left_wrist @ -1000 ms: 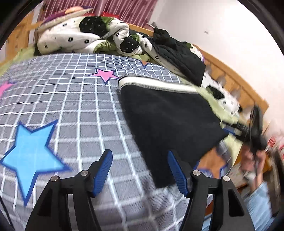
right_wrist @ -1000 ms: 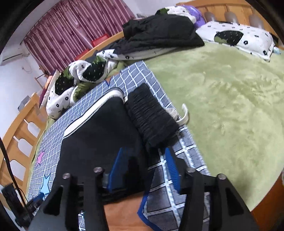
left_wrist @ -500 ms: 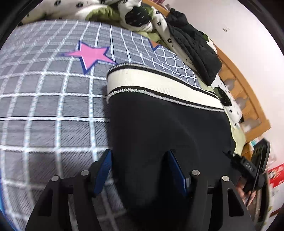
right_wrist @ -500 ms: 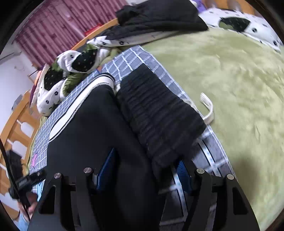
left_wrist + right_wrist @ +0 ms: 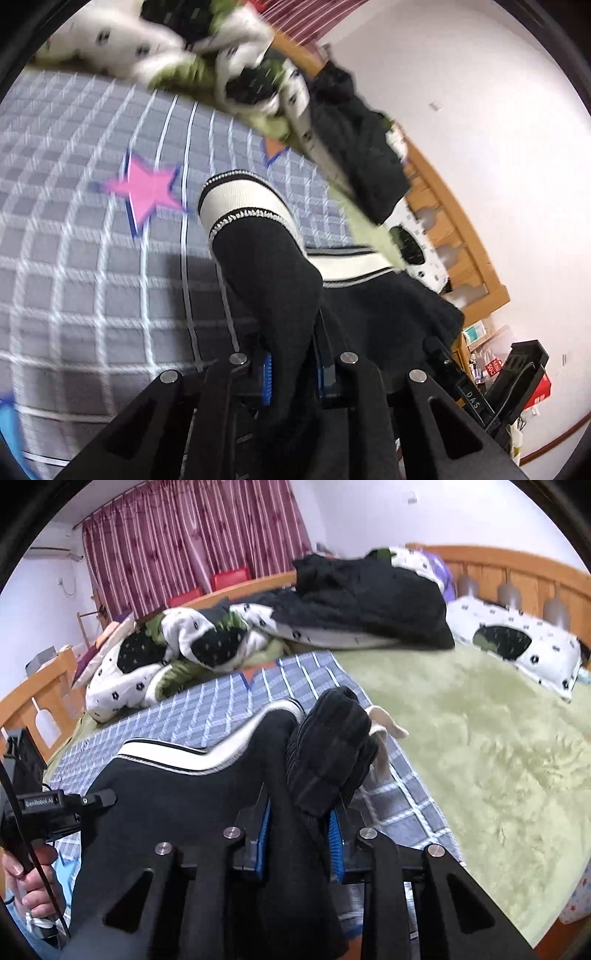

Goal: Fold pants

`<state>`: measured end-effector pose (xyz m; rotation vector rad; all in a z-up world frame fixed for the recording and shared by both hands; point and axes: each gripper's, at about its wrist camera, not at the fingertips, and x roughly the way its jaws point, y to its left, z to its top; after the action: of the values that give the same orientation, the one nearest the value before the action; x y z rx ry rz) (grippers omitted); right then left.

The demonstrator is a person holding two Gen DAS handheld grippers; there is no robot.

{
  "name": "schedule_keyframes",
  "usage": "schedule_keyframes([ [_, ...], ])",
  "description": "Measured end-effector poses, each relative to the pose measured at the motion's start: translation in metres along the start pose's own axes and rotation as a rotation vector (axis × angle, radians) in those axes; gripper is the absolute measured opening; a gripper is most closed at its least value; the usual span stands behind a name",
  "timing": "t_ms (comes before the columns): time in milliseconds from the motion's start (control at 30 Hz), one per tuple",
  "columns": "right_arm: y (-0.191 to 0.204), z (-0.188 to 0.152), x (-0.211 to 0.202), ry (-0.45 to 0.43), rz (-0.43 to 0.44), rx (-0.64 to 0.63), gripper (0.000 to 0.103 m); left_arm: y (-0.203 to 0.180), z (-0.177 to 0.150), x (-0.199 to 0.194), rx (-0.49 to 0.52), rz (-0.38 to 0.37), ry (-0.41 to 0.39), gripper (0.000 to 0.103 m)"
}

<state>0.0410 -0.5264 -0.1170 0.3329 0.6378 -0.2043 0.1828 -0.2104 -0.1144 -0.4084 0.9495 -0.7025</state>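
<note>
The black pants (image 5: 269,273) with a white striped band (image 5: 240,199) lie on the grey checked blanket (image 5: 74,240). My left gripper (image 5: 293,373) is shut on a bunched fold of the pants and lifts it off the blanket. My right gripper (image 5: 299,834) is shut on the pants (image 5: 184,805) next to the ribbed black waistband (image 5: 332,746), also raised. A white drawstring (image 5: 384,731) hangs beside the waistband. The other gripper (image 5: 62,801) and the hand holding it show at the left of the right wrist view.
A rumpled white and green quilt (image 5: 155,664) and a black jacket (image 5: 369,598) lie at the far side of the bed. A green fleece cover (image 5: 480,746) spreads to the right, with a pillow (image 5: 517,642) by the wooden headboard (image 5: 517,572).
Both grippers have closed on the pants and raised the near edge off the blanket. The cloth now bunches up between the fingers and the band has lifted.
</note>
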Motion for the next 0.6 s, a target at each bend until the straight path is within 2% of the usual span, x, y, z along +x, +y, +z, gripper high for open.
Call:
schedule_keyframes([
  [133, 0.043, 0.013, -0.020, -0.034, 0.073, 0.023, 0.025, 0.008, 0.023, -0.072, 0.092, 0.053, -0.069, 0.015],
  [233, 0.093, 0.017, -0.030, -0.054, 0.169, 0.046, 0.025, 0.041, 0.039, -0.131, 0.093, 0.114, -0.098, 0.016],
  [367, 0.157, 0.004, -0.022, -0.023, 0.272, 0.055, 0.025, 0.090, 0.044, -0.173, 0.094, 0.229, -0.095, 0.016],
  [400, 0.178, -0.005, -0.013, 0.009, 0.305, 0.047, 0.025, 0.103, 0.043, -0.178, 0.096, 0.259, -0.088, 0.016],
  [500, 0.216, -0.035, 0.019, 0.111, 0.325, 0.011, 0.026, 0.159, 0.024, -0.173, 0.068, 0.352, -0.022, 0.016],
  [567, 0.228, -0.064, 0.054, 0.248, 0.306, 0.021, 0.029, 0.191, 0.009, -0.159, 0.016, 0.400, 0.036, 0.017],
  [600, 0.229, -0.076, 0.062, 0.274, 0.263, 0.020, 0.034, 0.209, 0.001, -0.152, -0.016, 0.428, 0.064, 0.019],
])
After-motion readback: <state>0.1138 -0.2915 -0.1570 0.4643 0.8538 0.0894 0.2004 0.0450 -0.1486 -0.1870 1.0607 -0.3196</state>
